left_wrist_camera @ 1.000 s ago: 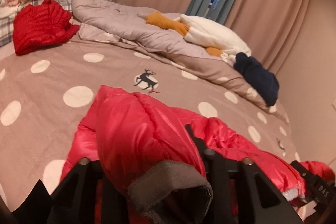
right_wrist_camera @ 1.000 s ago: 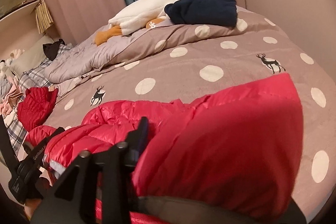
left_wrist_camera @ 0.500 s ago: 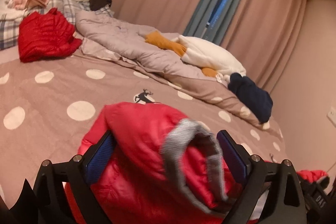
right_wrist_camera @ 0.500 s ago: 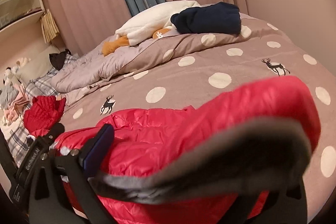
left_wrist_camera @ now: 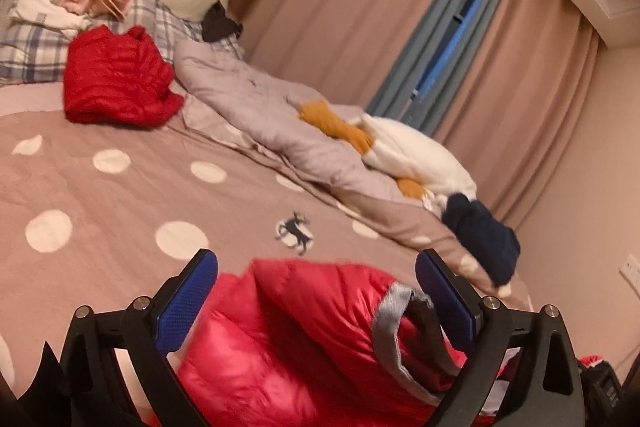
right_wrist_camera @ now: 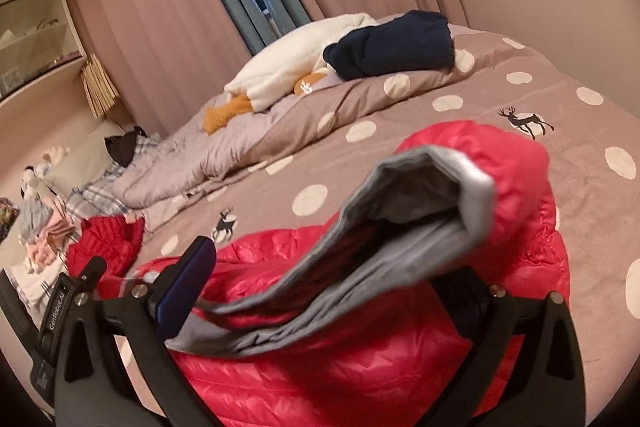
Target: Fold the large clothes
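Both tools have just been opening: the left tool [left_wrist_camera: 316, 291] and right tool [right_wrist_camera: 340, 287] now gape wide, and the red down jacket [left_wrist_camera: 304, 339] lies released on the dotted bed [left_wrist_camera: 120, 203], grey-trimmed cuffs between the pads (none pressing). Best to draw back clear, then smooth the fold flat.

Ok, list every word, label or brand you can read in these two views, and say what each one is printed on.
"GenRoboLAI", as best it reads: white letters on the black body of the left tool, at the left edge of the right wrist view.
Pale marks on the right tool, at the lower right of the left wrist view: too blurred to read.
Red jacket: no print visible.
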{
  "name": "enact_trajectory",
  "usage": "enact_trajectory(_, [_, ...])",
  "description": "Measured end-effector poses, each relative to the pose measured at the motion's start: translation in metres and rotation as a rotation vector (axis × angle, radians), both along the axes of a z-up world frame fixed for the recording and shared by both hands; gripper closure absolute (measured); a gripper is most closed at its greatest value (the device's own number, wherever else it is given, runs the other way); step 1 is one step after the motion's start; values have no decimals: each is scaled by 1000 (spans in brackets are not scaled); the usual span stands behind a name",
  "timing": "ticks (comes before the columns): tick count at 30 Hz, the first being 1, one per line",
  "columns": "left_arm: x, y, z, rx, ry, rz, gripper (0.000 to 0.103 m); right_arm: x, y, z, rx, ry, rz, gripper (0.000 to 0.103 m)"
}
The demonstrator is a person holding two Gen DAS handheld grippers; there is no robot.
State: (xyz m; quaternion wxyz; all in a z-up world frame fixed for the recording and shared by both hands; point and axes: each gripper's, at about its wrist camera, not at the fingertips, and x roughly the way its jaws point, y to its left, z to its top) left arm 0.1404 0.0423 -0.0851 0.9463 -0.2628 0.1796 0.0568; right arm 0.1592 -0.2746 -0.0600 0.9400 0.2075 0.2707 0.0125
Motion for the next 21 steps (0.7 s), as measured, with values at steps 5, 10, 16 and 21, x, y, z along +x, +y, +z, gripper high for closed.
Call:
enact_trajectory(5, [2, 13, -1, -31, 22, -6, 4, -5, 5, 6, -38, -40, -32, 0])
enact_trajectory(10, [-9, 21, 1, -18, -22, 29, 4, -12, 1, 16, -18, -93, -32, 0])
enact_trajectory(16, [-25, 43, 10, -38, -80, 105, 4, -23, -9, 28, 14, -145, -82, 0])
enact_trajectory(21, [-13, 65, 0, -117, -3, 105, 4, -33, -12, 35, 20, -190, -126, 0])
